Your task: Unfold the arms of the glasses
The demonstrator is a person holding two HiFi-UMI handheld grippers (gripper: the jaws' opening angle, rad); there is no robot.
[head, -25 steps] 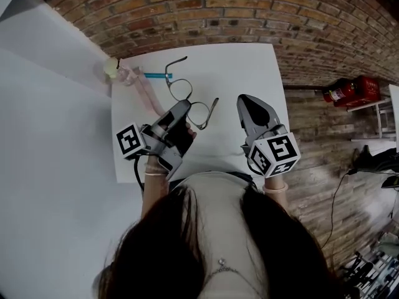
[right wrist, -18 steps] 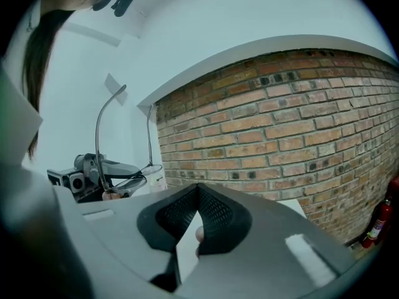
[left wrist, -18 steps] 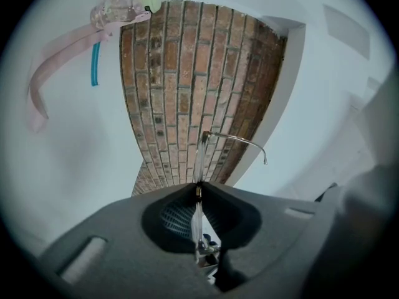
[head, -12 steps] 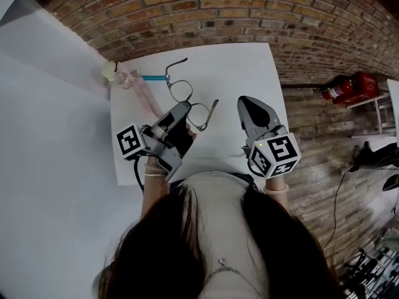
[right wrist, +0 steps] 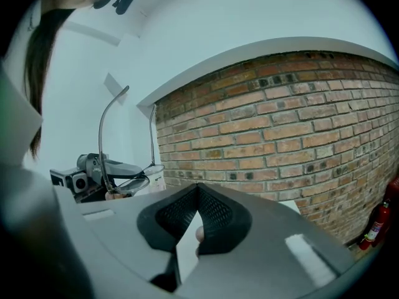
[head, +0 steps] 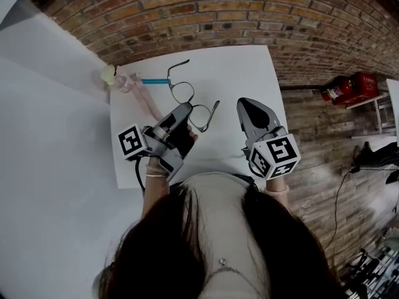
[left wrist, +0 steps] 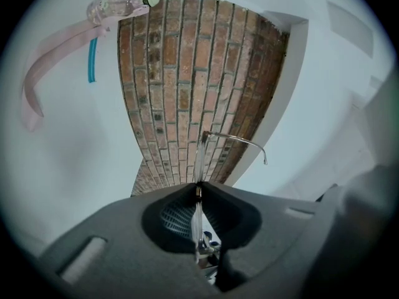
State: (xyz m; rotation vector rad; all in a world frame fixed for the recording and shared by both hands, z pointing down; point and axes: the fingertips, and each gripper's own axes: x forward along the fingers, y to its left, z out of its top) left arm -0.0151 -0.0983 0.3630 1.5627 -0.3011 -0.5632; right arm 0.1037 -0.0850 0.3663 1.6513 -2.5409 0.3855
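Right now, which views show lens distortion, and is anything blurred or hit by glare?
Head view: sharp, but the wide lens bows the red brick wall and the edges of the white table. Left gripper view: dark round corners, bricks fan out; the thin metal-framed glasses in the left gripper look soft close up. Right gripper view: brick courses curve, no glare.

1. The head view looks steeply down from above the person onto the white bench (head: 249, 80) and the brick wall (head: 249, 11) beyond it.
2. The left gripper view rides close behind its fingers (left wrist: 124, 229), facing that wall.
3. The right gripper view also looks toward the wall. It shares the glasses (head: 182, 92) with the head view.
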